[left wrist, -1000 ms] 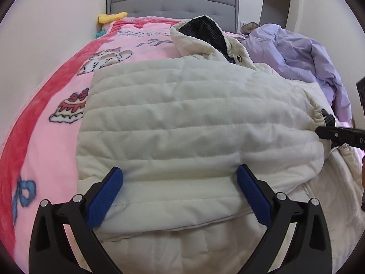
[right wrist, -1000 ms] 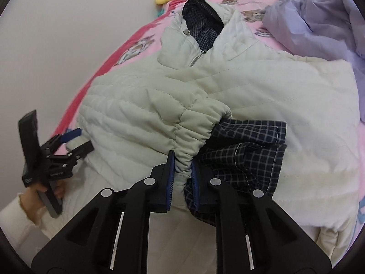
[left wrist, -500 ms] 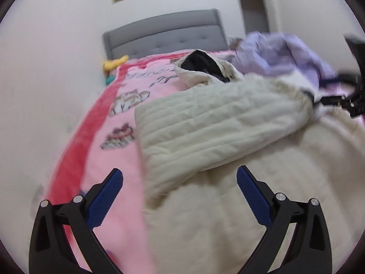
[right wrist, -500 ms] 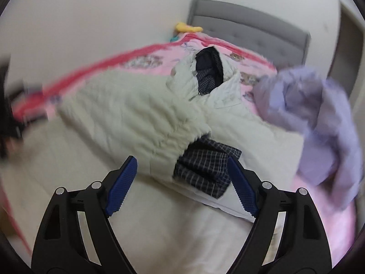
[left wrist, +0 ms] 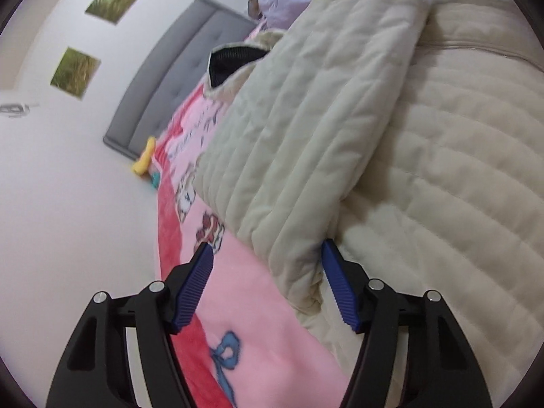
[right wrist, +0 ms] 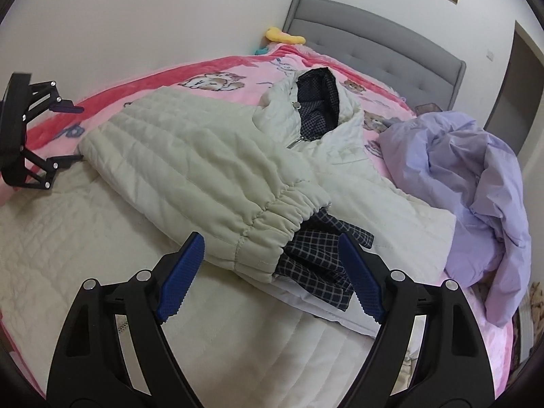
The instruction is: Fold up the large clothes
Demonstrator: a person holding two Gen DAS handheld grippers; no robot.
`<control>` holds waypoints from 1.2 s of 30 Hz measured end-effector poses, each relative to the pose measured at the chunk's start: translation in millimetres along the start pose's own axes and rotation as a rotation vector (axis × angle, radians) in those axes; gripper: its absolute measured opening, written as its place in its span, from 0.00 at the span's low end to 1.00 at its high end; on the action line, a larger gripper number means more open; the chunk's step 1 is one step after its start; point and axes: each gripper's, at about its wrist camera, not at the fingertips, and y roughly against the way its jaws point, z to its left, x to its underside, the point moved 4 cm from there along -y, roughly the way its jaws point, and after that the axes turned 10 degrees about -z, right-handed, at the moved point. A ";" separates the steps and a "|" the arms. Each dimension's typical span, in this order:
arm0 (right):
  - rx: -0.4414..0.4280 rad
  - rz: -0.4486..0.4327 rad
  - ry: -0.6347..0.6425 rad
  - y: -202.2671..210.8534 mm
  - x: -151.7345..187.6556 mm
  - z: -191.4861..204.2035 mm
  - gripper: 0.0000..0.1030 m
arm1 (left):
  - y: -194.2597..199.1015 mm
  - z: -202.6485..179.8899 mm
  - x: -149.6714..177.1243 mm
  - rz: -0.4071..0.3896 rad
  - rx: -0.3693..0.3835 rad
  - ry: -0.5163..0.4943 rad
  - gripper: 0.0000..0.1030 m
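Cream quilted jacket (right wrist: 210,166) spread on pink blanket (right wrist: 217,68) of bed, sleeve (left wrist: 306,119) folded across body, checked lining (right wrist: 323,255) poking out at cuff. Left gripper (left wrist: 267,285) fingers apart, straddling sleeve's folded corner w/o clamping. Right gripper (right wrist: 268,273) fingers wide apart near cuff, gripping nothing; lilac garment (right wrist: 476,176) heaped beside jacket.

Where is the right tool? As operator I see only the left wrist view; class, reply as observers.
Observer: The right tool is open, with one jaw on each side of the folded sleeve's gathered cuff. It is not gripping.
Operator: Is anything coming out of that cuff?
Observer: Yes, dark checked lining spills out of it.
Operator: Any fastener at the collar?
Observer: A round snap button sits on the collar's edge.
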 end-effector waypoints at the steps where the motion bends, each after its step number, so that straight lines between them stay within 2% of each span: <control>1: 0.000 0.000 0.000 0.7 0.5 0.4 0.75 | 6.0 -3.7 -1.7 -0.025 0.009 -0.013 0.64; 3: 0.005 0.007 0.007 0.3 2.0 0.1 0.75 | 15.1 -17.9 -3.7 -0.078 -0.027 -0.114 0.64; 4: 0.007 0.008 0.008 0.1 3.2 0.1 0.75 | 10.6 -23.6 -2.3 -0.052 -0.044 -0.145 0.64; 6: 0.021 0.014 0.008 -1.8 5.6 -0.8 0.75 | -4.9 -27.5 1.6 0.021 -0.065 -0.158 0.64; 11: 0.026 0.027 -0.002 -6.6 9.9 -1.6 0.75 | -26.1 -22.6 -15.7 0.029 -0.197 -0.185 0.65; 14: 0.037 0.050 -0.004 -19.6 11.5 -4.6 0.75 | -48.0 -22.6 -21.8 0.088 -0.171 -0.208 0.65; 15: 0.027 0.062 -0.018 -24.0 11.9 -5.5 0.74 | -53.1 -21.1 -20.3 0.106 -0.154 -0.190 0.65; 16: 0.001 0.088 -0.052 -31.9 13.2 -7.8 0.69 | -54.8 -19.5 -18.1 0.111 -0.140 -0.157 0.61; 17: -0.030 0.110 -0.088 -37.7 14.3 -9.1 0.62 | -55.6 -18.3 -14.4 0.105 -0.133 -0.136 0.54; 18: -0.088 0.139 -0.146 -44.7 16.4 -10.4 0.49 | -54.0 -19.3 -11.5 0.093 -0.132 -0.130 0.49; 19: -0.127 0.155 -0.191 -49.5 17.7 -11.6 0.43 | -51.4 -21.0 -7.9 0.079 -0.141 -0.125 0.40; 20: -0.138 0.150 -0.205 -50.9 17.1 -11.3 0.40 | -50.2 -19.8 -6.6 0.073 -0.147 -0.107 0.37; 22: -0.155 0.122 -0.191 -50.0 10.1 -8.0 0.30 | -44.4 -12.1 -8.3 0.067 -0.151 -0.002 0.35; 24: -0.156 0.104 -0.155 -47.7 -0.7 -3.7 0.28 | -40.5 7.1 -7.7 0.061 -0.116 0.172 0.34; 25: -0.160 0.090 -0.142 -46.0 -5.1 -1.8 0.27 | -37.0 11.9 -4.9 0.052 -0.112 0.202 0.34; 27: -0.162 0.054 -0.119 -39.1 -16.5 0.0 0.27 | -21.8 20.8 0.4 -0.018 -0.082 0.253 0.31; 30: -0.171 0.006 -0.078 -28.2 -31.2 3.9 0.27 | -7.9 30.6 11.2 -0.057 -0.060 0.275 0.29; 31: -0.176 -0.003 -0.060 -26.7 -35.2 7.7 0.27 | -9.2 34.0 14.2 -0.047 -0.082 0.265 0.29; 33: -0.155 0.008 -0.012 -29.2 -40.4 16.2 0.24 | -19.9 35.7 22.8 0.023 -0.115 0.231 0.29; 34: -0.121 0.019 0.051 -34.1 -41.2 26.1 0.24 | -21.0 34.0 23.8 0.037 -0.116 0.219 0.29; 36: -0.089 0.058 0.105 -44.9 -35.3 35.9 0.24 | -34.6 19.9 33.2 0.099 -0.063 0.154 0.27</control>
